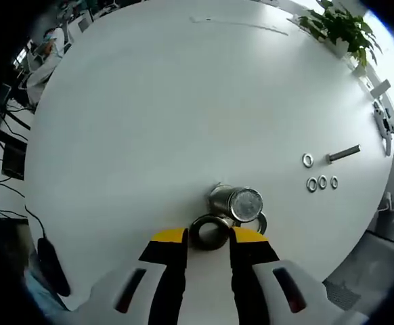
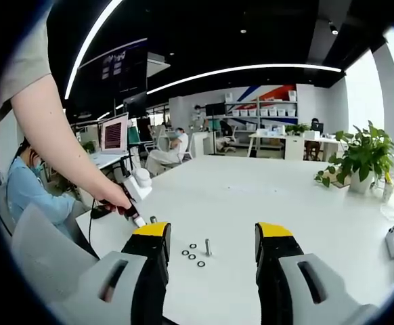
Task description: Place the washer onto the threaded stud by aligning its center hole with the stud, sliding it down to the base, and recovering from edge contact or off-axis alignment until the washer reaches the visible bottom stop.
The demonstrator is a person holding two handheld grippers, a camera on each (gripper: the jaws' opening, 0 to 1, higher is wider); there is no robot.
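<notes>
Around you is a wide open office: dark ceiling with long light strips, shelves along the far wall, desks with seated people to your left. Your white table [image 1: 156, 115] takes up most of the left gripper view, bare across its middle and far side, with a potted plant [image 2: 363, 159] near one far edge and a small white device [image 1: 383, 118] by another.

Your left gripper [image 1: 208, 238] sits low over the table, jaws parted either side of a dark ring [image 1: 208, 230]; whether they touch it, you cannot tell. Just behind it rises the threaded stud [image 1: 236, 202], end-on. Well apart lie the loose washers [image 1: 321, 181] and a bolt [image 1: 344, 154].

Your right gripper [image 2: 212, 233] hangs above the table, jaws wide and holding nothing.
</notes>
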